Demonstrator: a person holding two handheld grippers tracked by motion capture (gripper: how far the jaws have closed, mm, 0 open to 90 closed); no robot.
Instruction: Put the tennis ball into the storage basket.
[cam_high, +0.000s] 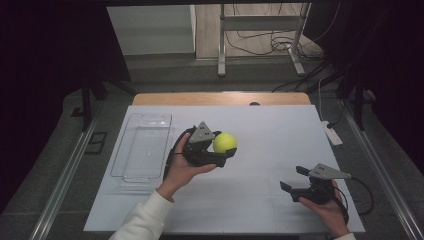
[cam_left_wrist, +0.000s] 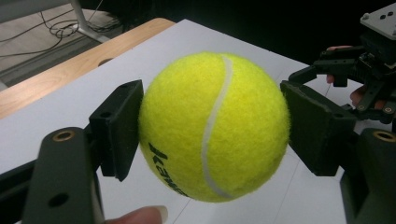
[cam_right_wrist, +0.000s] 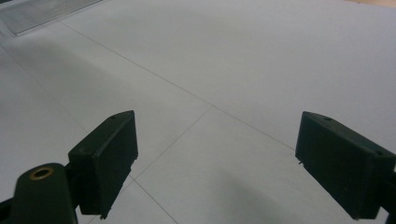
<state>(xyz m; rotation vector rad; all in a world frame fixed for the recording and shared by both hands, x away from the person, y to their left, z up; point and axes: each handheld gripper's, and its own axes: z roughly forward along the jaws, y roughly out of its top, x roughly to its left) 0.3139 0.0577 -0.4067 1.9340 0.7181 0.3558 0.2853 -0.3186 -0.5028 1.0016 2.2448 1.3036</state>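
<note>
Left claw (cam_high: 227, 152): clenched on the tennis ball (cam_high: 225, 142), a pad pressed to each side, held clear above the table near its middle.
Right claw (cam_high: 295, 180): released, jaws wide apart with nothing between them, resting low at the near right corner of the table.
Table (cam_high: 280, 130): white top, ruled with faint lines, wooden edge at the far side.
Tray (cam_high: 142, 147): clear plastic, nothing in it, lying along the left side, just beside the hand that carries the ball.
Tennis ball: yellow felt, white seam, dark lettering underneath; gripped across its widest part in the left gripper view (cam_left_wrist: 215, 126).
Doing it well: likely the ball goes to the tray, so keep the squeeze steady, carry it level, lower it inside the walls before letting go, since a round ball will roll.
Hard to make out: the lettering, partly turned away; the tray's far rim, faint against the table.
</note>
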